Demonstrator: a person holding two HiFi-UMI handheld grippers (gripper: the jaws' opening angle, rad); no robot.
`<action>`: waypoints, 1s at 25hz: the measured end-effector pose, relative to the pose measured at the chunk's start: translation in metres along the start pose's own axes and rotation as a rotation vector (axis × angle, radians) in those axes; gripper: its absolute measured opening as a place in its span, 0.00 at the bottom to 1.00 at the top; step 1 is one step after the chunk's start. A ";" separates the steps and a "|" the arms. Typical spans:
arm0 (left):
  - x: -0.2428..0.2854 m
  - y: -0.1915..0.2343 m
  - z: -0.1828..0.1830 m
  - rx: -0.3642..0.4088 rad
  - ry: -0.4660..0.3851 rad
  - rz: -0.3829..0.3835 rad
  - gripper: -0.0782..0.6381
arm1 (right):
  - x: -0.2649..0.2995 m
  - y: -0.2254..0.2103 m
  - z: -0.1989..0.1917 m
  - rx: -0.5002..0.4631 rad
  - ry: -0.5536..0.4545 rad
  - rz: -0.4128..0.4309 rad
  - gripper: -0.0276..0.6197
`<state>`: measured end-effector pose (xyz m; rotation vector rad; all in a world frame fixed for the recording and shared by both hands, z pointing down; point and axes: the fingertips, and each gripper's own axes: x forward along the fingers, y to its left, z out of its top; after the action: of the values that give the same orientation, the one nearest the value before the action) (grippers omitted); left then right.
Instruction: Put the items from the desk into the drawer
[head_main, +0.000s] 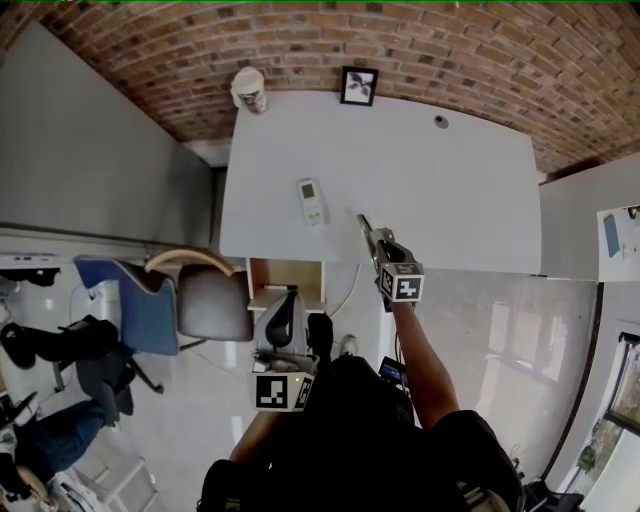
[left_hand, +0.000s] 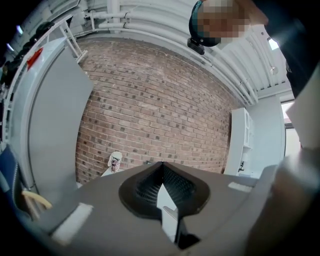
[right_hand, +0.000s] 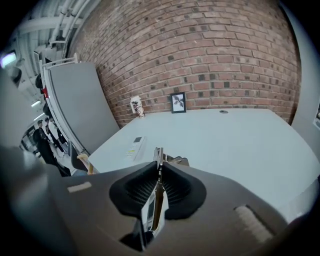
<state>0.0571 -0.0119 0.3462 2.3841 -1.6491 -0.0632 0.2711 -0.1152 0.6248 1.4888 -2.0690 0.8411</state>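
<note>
A white remote (head_main: 311, 201) lies on the white desk (head_main: 450, 200) left of centre; the right gripper view has the remote (right_hand: 135, 147) too. My right gripper (head_main: 368, 232) hangs over the desk's front edge, right of the remote. That right gripper (right_hand: 158, 161) is shut on a thin flat silvery item (right_hand: 157, 151) held edge-on, whose tip sticks out past the pads. Lower down, my left gripper (head_main: 288, 306) is in front of the open wooden drawer (head_main: 288, 275) under the desk's left end. Seen from its own camera, the left gripper (left_hand: 161, 167) has its pads meeting at the tips with nothing between them.
A patterned cup (head_main: 249, 88) and a small framed picture (head_main: 359, 85) stand at the desk's far edge by the brick wall. A grey chair (head_main: 210, 302) sits left of the drawer. Grey partition panels flank the desk. People are at the far left of the floor.
</note>
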 end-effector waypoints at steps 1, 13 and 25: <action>-0.009 -0.004 0.000 -0.003 -0.007 0.002 0.14 | -0.008 0.004 -0.003 -0.011 -0.006 0.010 0.10; -0.145 -0.039 -0.002 0.038 -0.068 0.137 0.14 | -0.088 0.074 -0.045 -0.143 -0.038 0.168 0.10; -0.173 0.023 -0.002 0.010 -0.085 0.239 0.14 | -0.062 0.181 -0.089 -0.350 0.040 0.359 0.10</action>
<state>-0.0263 0.1408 0.3361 2.2010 -1.9648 -0.1152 0.1195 0.0303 0.6082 0.9268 -2.3432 0.5823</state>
